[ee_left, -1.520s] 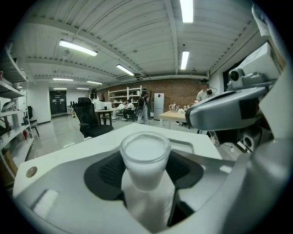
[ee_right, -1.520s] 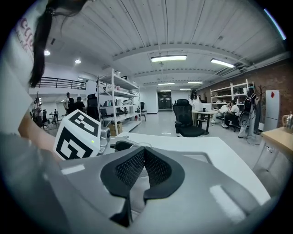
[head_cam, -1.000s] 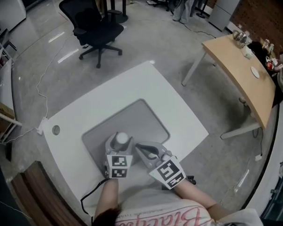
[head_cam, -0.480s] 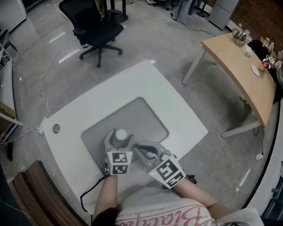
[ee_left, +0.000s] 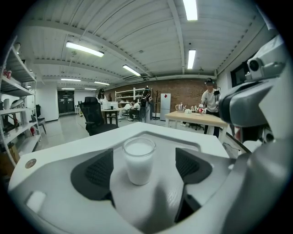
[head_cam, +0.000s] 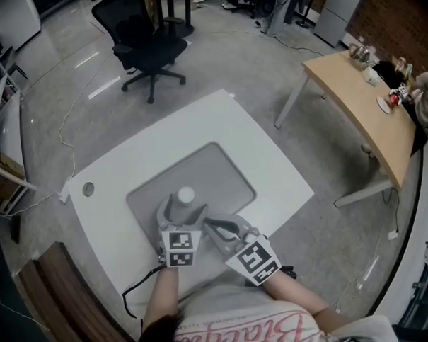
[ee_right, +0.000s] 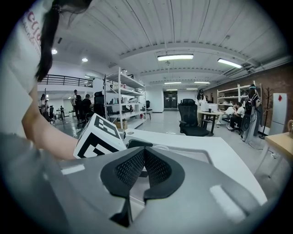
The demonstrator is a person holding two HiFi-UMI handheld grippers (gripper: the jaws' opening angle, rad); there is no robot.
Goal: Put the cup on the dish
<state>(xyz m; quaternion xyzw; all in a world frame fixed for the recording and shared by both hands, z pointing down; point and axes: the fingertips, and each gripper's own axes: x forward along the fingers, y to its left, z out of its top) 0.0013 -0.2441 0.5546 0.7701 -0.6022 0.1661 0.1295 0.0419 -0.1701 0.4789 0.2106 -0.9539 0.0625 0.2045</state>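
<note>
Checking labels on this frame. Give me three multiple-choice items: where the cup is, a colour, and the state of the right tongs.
1. Where does the cup stand?
A) on the mat on the white table
B) on the floor
C) on the office chair

2. The mat is:
A) red
B) grey
C) green

3. The right tongs are:
A) wide open
B) shut on the cup
C) shut, empty

Key:
1 A: the cup stands upright on the mat, between the opening left tongs, whose pads are clear of it.
2 B: the head view shows it grey.
3 C: the pads meet with nothing between them.
</note>
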